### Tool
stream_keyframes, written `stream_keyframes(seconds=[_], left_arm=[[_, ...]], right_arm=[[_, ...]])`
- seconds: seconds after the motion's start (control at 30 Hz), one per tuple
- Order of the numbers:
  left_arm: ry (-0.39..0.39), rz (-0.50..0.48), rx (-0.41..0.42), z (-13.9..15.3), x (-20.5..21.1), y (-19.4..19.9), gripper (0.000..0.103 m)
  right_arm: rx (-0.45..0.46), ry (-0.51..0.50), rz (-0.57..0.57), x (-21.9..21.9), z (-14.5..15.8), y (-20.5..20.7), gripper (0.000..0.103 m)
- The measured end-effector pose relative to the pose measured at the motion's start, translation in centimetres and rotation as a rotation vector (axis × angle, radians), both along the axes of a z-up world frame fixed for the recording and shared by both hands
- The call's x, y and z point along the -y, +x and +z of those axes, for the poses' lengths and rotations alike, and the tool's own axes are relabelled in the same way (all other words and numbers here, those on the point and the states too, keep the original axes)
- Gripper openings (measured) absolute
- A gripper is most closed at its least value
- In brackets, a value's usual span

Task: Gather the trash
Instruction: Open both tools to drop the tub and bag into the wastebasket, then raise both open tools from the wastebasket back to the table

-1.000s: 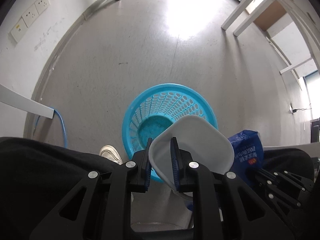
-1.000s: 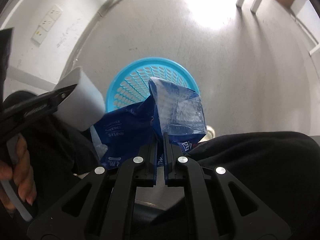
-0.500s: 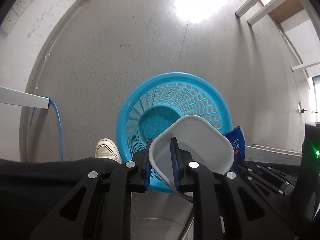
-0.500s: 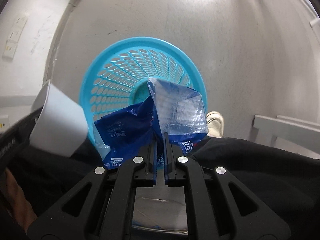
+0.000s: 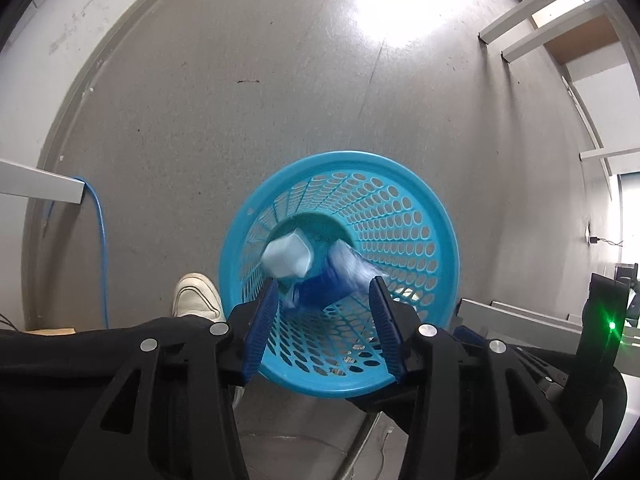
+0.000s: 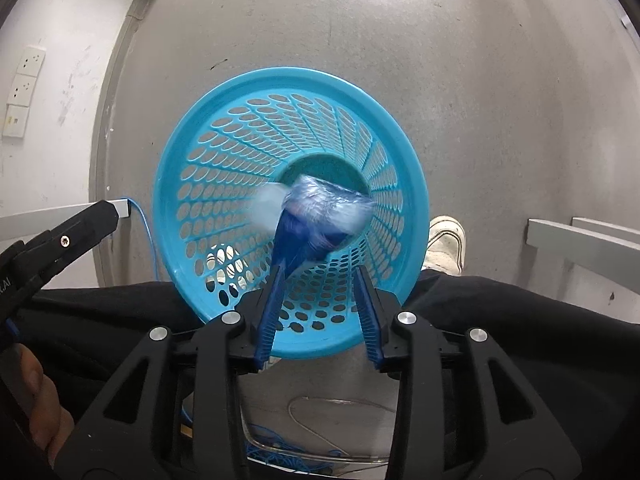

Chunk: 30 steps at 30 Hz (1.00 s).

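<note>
A round blue plastic basket (image 5: 440, 220) stands on the grey floor right below both grippers. Inside it, blurred in motion, are a white cup (image 5: 286, 258) and a blue plastic wrapper (image 5: 340, 276). My left gripper (image 5: 322, 284) hangs over the near rim, its jaws opening with nothing pressed between the pads. The right wrist view shows the same basket (image 6: 192, 152) with the blue wrapper (image 6: 316, 216) and the white cup (image 6: 266, 204) dropping toward the bottom. My right gripper (image 6: 319, 272) is above them, jaws opening, pads clear of the wrapper.
A person's white shoe (image 5: 196, 296) and black trouser legs flank the basket. A blue cable (image 5: 102, 240) runs down beside a grey bar at the left wall. Wall sockets (image 6: 24, 88) sit at the left, white furniture legs (image 5: 532, 20) far right.
Both grippers came down over the basket and opened. The white cup left the left jaws and the blue wrapper left the right jaws; both now fall inside the basket.
</note>
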<state>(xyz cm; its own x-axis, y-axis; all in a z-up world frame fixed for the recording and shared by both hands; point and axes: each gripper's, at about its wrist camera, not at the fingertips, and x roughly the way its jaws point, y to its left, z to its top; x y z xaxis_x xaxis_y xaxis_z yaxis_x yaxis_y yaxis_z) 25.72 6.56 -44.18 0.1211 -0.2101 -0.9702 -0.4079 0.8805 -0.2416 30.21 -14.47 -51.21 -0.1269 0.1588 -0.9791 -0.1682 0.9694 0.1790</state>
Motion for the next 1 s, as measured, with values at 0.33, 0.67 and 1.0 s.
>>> stream_keyframes(seconds=[0.33, 0.67, 1.0], left_arm=[[0.059, -0.053, 0.010, 1.4, 0.9, -0.7, 0.047], [0.076, -0.053, 0.087, 5.0, 1.0, -3.2, 0.050], [0.143, -0.074, 0.200, 8.7, 1.7, -5.9, 0.067]], right_arm=[[0.105, -0.046, 0.108, -1.4, 3.8, -2.2, 0.043], [0.218, -0.030, 0.141, -0.5, 9.2, -4.5, 0.053], [0.358, 0.003, 0.188, 0.7, 15.2, -8.5, 0.069]])
